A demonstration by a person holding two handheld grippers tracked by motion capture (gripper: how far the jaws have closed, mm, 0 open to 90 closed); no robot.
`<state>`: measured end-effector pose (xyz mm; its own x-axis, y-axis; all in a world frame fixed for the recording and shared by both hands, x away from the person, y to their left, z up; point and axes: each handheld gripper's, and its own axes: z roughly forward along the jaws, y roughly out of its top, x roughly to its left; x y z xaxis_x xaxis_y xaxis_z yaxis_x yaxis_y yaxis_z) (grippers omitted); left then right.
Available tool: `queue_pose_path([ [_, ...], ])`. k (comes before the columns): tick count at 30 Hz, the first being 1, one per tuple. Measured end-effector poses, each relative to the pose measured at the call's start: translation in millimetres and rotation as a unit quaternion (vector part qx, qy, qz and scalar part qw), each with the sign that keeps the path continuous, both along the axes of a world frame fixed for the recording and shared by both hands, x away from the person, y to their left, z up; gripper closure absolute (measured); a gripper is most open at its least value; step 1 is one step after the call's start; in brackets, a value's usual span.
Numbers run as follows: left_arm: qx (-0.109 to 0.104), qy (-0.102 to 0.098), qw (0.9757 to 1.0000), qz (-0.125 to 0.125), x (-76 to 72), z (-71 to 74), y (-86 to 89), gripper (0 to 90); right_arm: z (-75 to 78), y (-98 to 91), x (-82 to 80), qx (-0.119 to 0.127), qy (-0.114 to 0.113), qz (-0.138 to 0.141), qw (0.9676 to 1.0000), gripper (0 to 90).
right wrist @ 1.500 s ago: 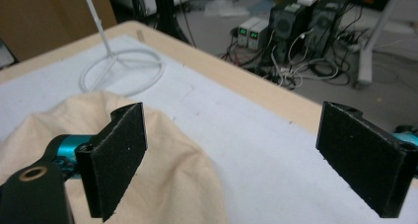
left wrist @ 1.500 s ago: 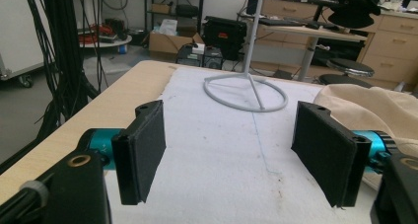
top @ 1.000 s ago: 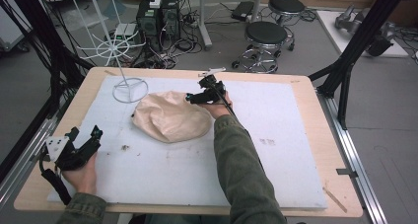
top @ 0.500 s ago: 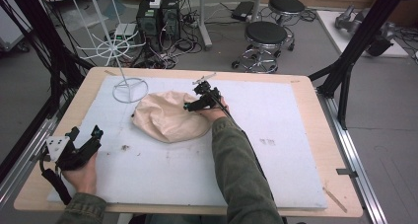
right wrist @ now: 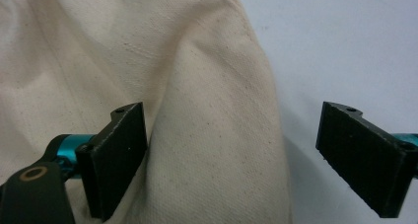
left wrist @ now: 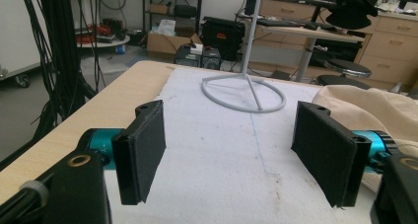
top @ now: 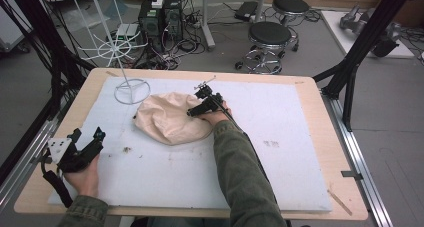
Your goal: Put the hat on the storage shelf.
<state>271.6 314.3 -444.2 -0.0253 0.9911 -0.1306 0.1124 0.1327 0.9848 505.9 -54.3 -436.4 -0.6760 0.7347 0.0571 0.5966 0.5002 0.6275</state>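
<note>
A crumpled cream cloth (top: pixel 167 119) lies on the white mat (top: pixel 300 137) in the middle of the table. My right gripper (top: pixel 194 109) hangs low over the cloth's right edge, open. In the right gripper view a fold of the cloth (right wrist: pixel 197 110) bulges up between the wide-apart jaws, with the left pad (right wrist: pixel 118 160) against the fabric and the right pad (right wrist: pixel 365 155) over bare mat. My left gripper (top: pixel 89 135) rests open near the table's left front edge. Between its jaws (left wrist: pixel 236 150) is bare mat, and the cloth (left wrist: pixel 374 110) is off to its right.
A white wire stand (top: pixel 131 89) with a ring base rises from the mat's far left corner, just behind the cloth, and its ring base (left wrist: pixel 244 93) lies ahead of the left gripper. Stools and cabled equipment stand on the floor beyond the table.
My right gripper has sunk a little and shifted left, down onto the cloth's right edge. The left hand has kept still.
</note>
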Motion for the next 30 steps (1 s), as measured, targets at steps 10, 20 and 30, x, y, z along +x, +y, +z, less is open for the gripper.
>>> queue_pose_path([
  [10, 0.000, 0.001, 1.0000, 0.000, -0.4, 0.2, -0.5, 28.9, 6.7, 11.3, -5.8, -0.035, 0.013, 0.002, 0.9993, 43.4],
  [20, 0.000, 0.000, 1.0000, -0.001, -0.4, 0.2, 0.0, 28.9, 16.9, 11.1, -11.2, -0.060, -0.014, -0.022, 0.9979, 66.3],
  [30, -0.001, 0.000, 1.0000, -0.002, -0.3, 0.1, 0.0, 28.9, 20.1, 2.0, -16.0, -0.010, -0.024, -0.032, 0.9992, 72.4],
])
